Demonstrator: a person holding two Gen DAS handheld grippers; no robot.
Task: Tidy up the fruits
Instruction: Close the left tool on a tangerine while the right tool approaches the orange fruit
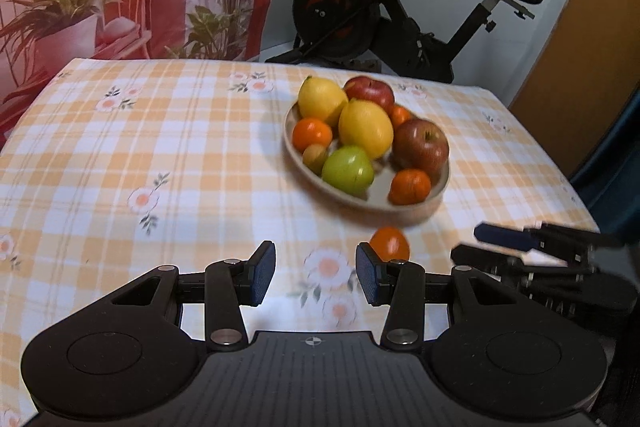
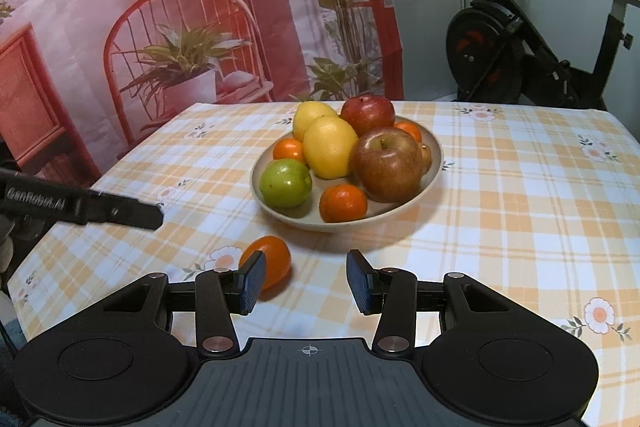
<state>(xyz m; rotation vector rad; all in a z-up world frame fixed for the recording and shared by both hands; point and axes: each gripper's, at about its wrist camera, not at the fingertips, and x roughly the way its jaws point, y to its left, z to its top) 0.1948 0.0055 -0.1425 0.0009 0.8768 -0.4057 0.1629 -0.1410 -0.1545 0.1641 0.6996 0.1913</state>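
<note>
Here one loose orange (image 2: 269, 263) is left near the plate (image 2: 434, 163); firm, round, roll-prone, best gripped across its middle. Both grippers' fingers (image 1: 262, 277) are held partly open, empty.

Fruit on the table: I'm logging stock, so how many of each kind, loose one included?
Lemons: 2
Red apples: 2
Green apple: 1
Oranges in the plate: 3
Loose orange: 1
Small brownish fruit: 1
Total: 10

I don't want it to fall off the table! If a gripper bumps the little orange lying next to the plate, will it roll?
Probably: the loose orange is rounded and lies free on the flat tablecloth. Its slightly oval shape may make it wobble sideways.
</note>
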